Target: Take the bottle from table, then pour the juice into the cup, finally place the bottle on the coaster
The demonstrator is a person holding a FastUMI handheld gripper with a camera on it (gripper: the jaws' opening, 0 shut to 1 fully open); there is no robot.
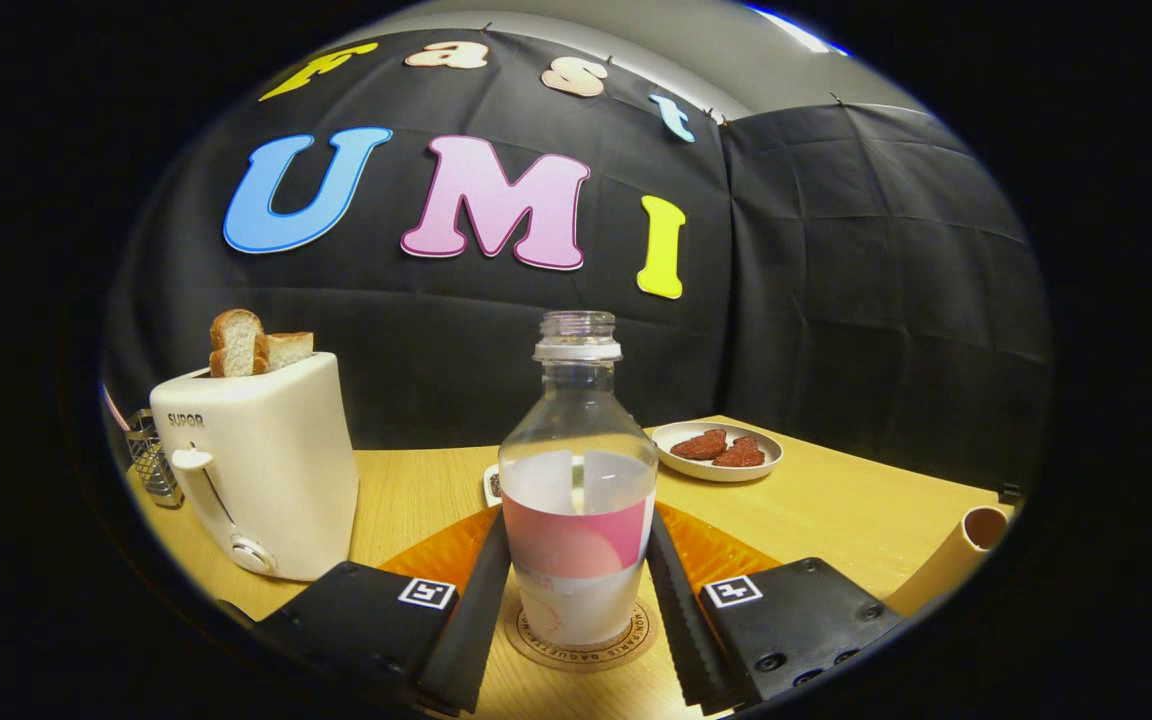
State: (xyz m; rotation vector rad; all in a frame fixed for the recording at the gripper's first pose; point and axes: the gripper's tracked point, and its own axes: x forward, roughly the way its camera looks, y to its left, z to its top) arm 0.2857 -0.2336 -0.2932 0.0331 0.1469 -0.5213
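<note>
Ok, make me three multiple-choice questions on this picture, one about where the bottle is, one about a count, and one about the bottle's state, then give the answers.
1. Where does the bottle stand?
A. on the round coaster between the fingers
B. on the plate
C. on top of the toaster

2. How many bread slices stick out of the white toaster?
A. none
B. two
C. five

3. What state is the bottle in?
A. lying on its side
B. upright with a cap on
C. upright with no cap

Answers:
1. A, its base sits on the coaster with the gripper fingers along both sides.
2. B, two slices show in the toaster's slots.
3. C, its threaded neck is bare and open at the top.
</note>
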